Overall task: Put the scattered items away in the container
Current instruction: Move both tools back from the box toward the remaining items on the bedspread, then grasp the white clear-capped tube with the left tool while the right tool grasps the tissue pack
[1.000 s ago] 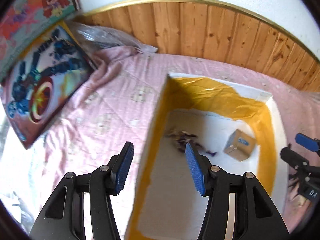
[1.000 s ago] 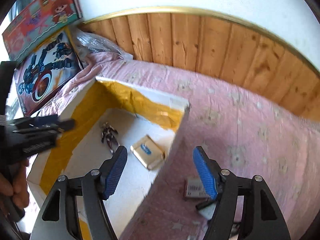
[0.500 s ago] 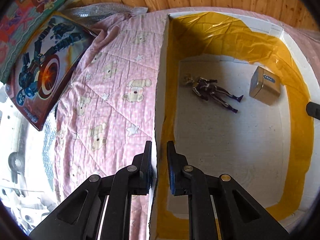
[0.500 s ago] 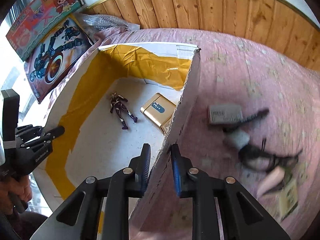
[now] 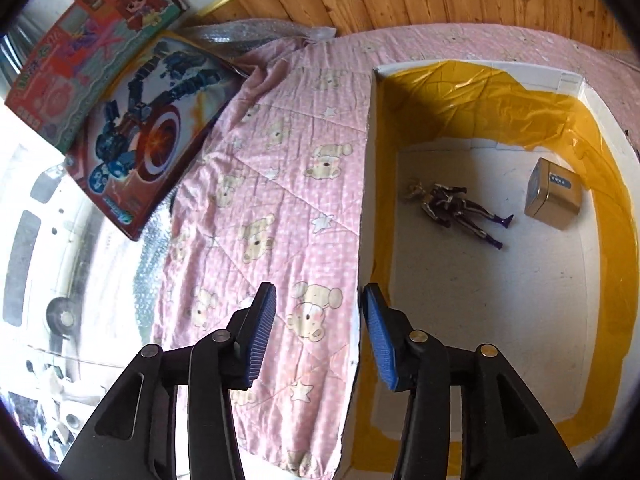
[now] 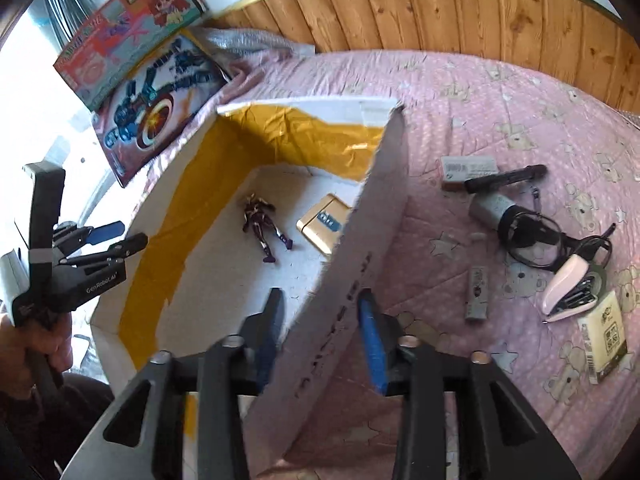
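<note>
A white cardboard box (image 5: pixel 366 160) lined with yellow tape lies on the pink quilt. Inside it are a dark action figure (image 5: pixel 452 208) and a gold tin (image 5: pixel 554 200). My left gripper (image 5: pixel 320 332) is opening astride the box's left wall, which runs close to its right pad. My right gripper (image 6: pixel 322 328) is opening astride the box's right wall (image 6: pixel 360 240), and neither pad presses on it. The figure (image 6: pixel 262 224) and the tin (image 6: pixel 320 226) also show in the right wrist view. Loose on the quilt lie a barcoded box (image 6: pixel 468 168), a black pen (image 6: pixel 504 178), a grey cylinder (image 6: pixel 490 206), a black cable (image 6: pixel 536 240), a pink-white case (image 6: pixel 568 284) and a tissue pack (image 6: pixel 604 336).
Two flat toy boxes (image 5: pixel 148 136) lean at the far left beside bubble wrap (image 5: pixel 256 32). A wooden headboard (image 6: pixel 480 12) runs behind the quilt. A hand (image 6: pixel 24 352) holds the left gripper (image 6: pixel 108 240) at the box's left side. A small grey stick (image 6: pixel 478 292) lies near the box.
Half a second ago both grippers were shut on the box's side walls. Both have now spread their jaws off the walls. The views have dropped closer to the box.
</note>
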`<state>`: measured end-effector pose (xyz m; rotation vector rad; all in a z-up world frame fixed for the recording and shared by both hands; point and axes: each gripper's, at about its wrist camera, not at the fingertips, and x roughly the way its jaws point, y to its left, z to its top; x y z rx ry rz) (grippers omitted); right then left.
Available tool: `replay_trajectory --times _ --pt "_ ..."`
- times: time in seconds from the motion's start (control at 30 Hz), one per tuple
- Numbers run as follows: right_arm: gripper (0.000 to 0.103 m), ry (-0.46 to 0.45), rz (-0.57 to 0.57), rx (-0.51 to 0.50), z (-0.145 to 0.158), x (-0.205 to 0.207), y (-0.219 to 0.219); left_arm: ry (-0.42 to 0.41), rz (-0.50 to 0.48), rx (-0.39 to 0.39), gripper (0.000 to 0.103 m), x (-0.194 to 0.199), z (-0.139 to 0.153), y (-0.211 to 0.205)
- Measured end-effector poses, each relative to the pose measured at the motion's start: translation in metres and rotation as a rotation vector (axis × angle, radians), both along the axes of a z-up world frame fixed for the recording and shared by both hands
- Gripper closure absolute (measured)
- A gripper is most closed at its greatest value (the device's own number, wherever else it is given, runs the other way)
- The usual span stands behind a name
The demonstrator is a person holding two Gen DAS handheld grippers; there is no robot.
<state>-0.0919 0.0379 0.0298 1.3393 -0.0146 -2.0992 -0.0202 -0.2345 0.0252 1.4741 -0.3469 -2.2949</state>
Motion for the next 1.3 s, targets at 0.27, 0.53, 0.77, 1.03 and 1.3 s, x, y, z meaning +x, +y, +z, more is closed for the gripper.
replay_trajectory --times 0.27,0.53,0.77,1.03,1.3 --pt "0.047 0.127 0.054 0.014 0.024 0.036 0.074 0.192 -0.019 -0.044 0.052 0.033 0.05 0.045" --pt "0.043 0.152 -0.036 0.039 0.004 0.036 0.108 0.273 -0.193 0.364 0.052 0.038 0.076 0.131" --pt "0.043 0.143 -0.073 0.034 0.002 0.026 0.119 0.183 -0.337 0.456 0.052 0.014 0.05 0.224" --pt "0.042 0.116 -0.115 0.055 -0.009 0.017 0.139 0.122 -0.334 0.551 0.052 -0.02 0.023 0.252" --pt "0.038 0.071 -0.271 0.062 -0.02 -0.008 0.194 0.04 -0.28 0.619 0.053 -0.052 -0.02 0.26"
